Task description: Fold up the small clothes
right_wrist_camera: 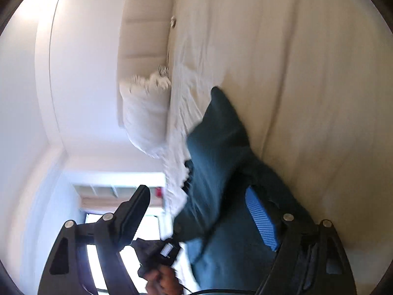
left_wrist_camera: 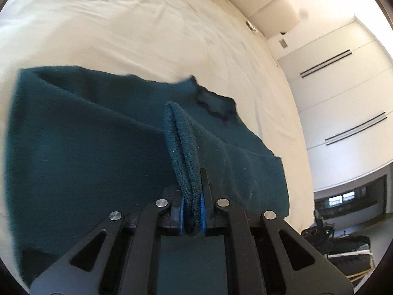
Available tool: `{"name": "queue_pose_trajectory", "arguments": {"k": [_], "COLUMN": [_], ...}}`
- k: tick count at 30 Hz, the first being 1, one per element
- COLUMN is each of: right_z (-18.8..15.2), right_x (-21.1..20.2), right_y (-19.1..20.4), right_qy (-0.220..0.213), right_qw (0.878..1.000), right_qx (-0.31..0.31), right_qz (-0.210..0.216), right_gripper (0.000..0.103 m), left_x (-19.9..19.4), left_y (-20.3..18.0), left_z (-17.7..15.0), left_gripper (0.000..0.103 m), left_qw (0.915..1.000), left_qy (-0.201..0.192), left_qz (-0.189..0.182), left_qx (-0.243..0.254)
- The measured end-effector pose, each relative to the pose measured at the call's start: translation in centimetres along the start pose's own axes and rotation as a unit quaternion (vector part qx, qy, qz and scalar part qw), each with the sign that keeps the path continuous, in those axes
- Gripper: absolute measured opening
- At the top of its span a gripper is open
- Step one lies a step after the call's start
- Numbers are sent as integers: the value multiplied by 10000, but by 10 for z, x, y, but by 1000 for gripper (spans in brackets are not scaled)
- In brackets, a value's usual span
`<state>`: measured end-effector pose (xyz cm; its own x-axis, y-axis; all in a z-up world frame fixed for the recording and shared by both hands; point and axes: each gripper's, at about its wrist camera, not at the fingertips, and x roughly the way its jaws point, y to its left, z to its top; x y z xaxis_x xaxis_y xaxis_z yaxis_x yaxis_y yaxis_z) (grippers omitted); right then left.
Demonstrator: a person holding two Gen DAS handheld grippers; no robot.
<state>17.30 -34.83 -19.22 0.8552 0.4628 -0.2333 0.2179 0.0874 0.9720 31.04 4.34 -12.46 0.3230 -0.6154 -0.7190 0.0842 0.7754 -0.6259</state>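
Left tongs clenched on teal garment's hem; right tongs released.

I see a wide cream bedsheet with soft creases, a padded cream headboard, a crumpled white pillow against it, and white wardrobe doors with long black bar handles

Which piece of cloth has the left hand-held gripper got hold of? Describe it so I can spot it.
On the cream bed sheet lies one dark teal knit garment. The left hand-held gripper is shut on its ribbed hem, a doubled edge standing up above the flat fabric.
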Motion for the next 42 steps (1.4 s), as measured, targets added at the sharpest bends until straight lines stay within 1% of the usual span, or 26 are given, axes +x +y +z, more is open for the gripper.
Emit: {"name": "queue_pose_trajectory", "arguments": {"k": [2,4,5,9,12,15,18,21,24,26,27,33,39,42], "right_z": [-1,-3,-11,-12,-19,-18,-15,-8,2,9,11,11,16,16], "right_x": [2,7,0,8,15,34,47,51,37,32,31,38,40,39], "right_y": [-3,-2,1,2,9,12,7,12,16,14,13,8,7,5], "right_qy": [11,79,107,325,368,375,341,141,-113,-174,-178,-38,29,68], "right_qw": [9999,9997,9997,9990,9991,9985,9980,9985,9987,9989,9988,9956,9952,9956], "right_qx": [113,208,205,302,163,91,105,-32,-169,-158,-167,-401,-407,-402], "right_qz": [52,103,118,77,-145,-381,-526,-525,-465,-413,-430,-849,-892,-839], "right_gripper": [84,84,84,84,86,86,86,86,85,85,83,79,78,78], "left_x": [-4,1,5,10,12,26,32,31,25,25,25,25,32,32], "left_y": [13,21,24,28,33,24,20,18,20,23,23,25,25,28], "left_z": [-2,-3,-4,-6,-6,-4,-3,-5,-7,-8,-9,-13,-13,-13], "left_gripper": [8,8,8,8,8,8,8,8,8,8,8,8,8,9], "left_qw": [9999,9998,9997,9997,9997,9997,9997,9998,9999,9999,9999,9999,9999,10000], "left_qy": [-14,9,29,50,91,117,117,82,86,113,110,62,78,74], "left_qz": [13,2,18,48,59,159,185,145,105,66,64,28,66,-17], "left_qx": [-110,-218,-244,-236,-230,-121,-79,-70,-42,-43,-32,-74,-7,-27]}}
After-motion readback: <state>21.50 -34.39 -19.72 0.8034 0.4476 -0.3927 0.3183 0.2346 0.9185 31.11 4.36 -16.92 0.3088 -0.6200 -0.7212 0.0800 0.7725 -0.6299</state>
